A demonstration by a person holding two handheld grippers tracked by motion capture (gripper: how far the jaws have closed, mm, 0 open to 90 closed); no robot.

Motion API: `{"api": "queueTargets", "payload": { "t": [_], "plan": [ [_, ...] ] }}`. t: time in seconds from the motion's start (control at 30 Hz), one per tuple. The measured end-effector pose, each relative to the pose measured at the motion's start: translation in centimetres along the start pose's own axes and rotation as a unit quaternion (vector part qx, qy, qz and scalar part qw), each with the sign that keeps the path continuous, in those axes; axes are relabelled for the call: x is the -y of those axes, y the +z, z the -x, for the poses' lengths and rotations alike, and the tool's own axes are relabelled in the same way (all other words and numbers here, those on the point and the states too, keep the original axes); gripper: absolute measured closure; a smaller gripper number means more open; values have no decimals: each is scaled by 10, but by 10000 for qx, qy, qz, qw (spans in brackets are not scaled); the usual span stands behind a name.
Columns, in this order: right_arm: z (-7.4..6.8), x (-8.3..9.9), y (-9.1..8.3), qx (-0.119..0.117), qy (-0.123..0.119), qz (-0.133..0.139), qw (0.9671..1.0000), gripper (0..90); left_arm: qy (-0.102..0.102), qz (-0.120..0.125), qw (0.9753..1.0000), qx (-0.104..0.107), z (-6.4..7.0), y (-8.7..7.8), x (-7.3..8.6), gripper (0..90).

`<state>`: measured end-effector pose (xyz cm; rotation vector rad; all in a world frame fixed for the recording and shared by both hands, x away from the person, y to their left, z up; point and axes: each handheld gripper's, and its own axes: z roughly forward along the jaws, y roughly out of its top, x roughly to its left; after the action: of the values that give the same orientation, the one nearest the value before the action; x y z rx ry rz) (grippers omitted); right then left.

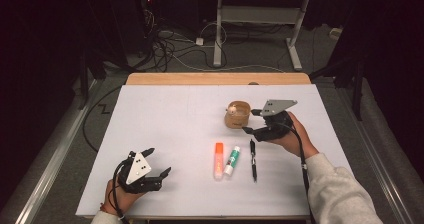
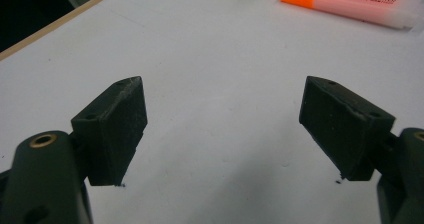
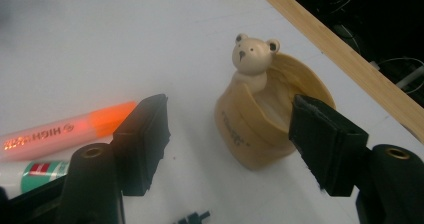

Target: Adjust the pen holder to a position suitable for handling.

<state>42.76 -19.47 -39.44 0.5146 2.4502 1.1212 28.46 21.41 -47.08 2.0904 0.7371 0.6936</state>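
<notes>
A wooden cup with a small bear figure on its rim [image 1: 237, 114] [image 3: 265, 111] stands on the white table [image 1: 190, 109]. My right gripper [image 1: 253, 121] [image 3: 235, 144] is open just right of the cup, its jaws wide apart with the cup ahead between them, not touching. An orange highlighter [image 1: 218, 160] [image 3: 65, 130] [image 2: 350, 4], a green-and-white glue stick [image 1: 232, 160] [image 3: 30, 176] and a black pen [image 1: 253, 160] lie side by side in the front middle. My left gripper [image 1: 157, 161] [image 2: 222, 129] rests open near the front left edge, nothing between its jaws.
A wooden strip [image 1: 217, 78] borders the table's far edge. Beyond it are cables [image 1: 165, 46] on the floor and a desk frame [image 1: 257, 19]. Bare white surface spans the left and middle of the table.
</notes>
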Motion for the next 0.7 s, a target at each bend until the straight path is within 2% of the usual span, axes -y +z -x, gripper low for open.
{"api": "queueTargets", "payload": {
  "t": [0.03, 0.07, 0.13, 0.17, 0.3, 0.37, 0.43, 0.5, 0.7],
  "plan": [
    [0, 0, 0, 0, 0, 0, 10000, 333, 0, -5, 10000, -3, 0, 0, 0, 185],
    [3, -5, 8, -151, 11, -17, 9999, 376, 6, -20, 10000, 4, 0, 0, 0, 185],
    [4, -8, 11, -175, 4, -68, 9998, 382, 9, -46, 10000, 15, 0, 1, 1, 185],
    [4, -10, 15, -158, -9, -122, 9998, 398, 46, -28, 10000, 0, 0, 1, 1, 185],
    [11, -20, 34, -266, 59, -414, 9988, 464, -17, -55, 10000, 34, 0, 0, 2, 185],
    [14, -23, 42, -245, 139, -589, 9979, 489, 57, -30, 10000, 18, 0, 0, 2, 185],
    [18, -25, 49, -274, 193, -793, 9963, 501, 75, -25, 10000, 32, 0, -1, 2, 185],
    [23, -25, 56, -384, 369, -966, 9939, 512, 30, -43, 10000, 84, 1, -1, 2, 185],
    [30, -25, 70, -541, 567, -1237, 9892, 587, 57, -72, 9998, 149, 1, 1, 3, 185]
  ]
}}
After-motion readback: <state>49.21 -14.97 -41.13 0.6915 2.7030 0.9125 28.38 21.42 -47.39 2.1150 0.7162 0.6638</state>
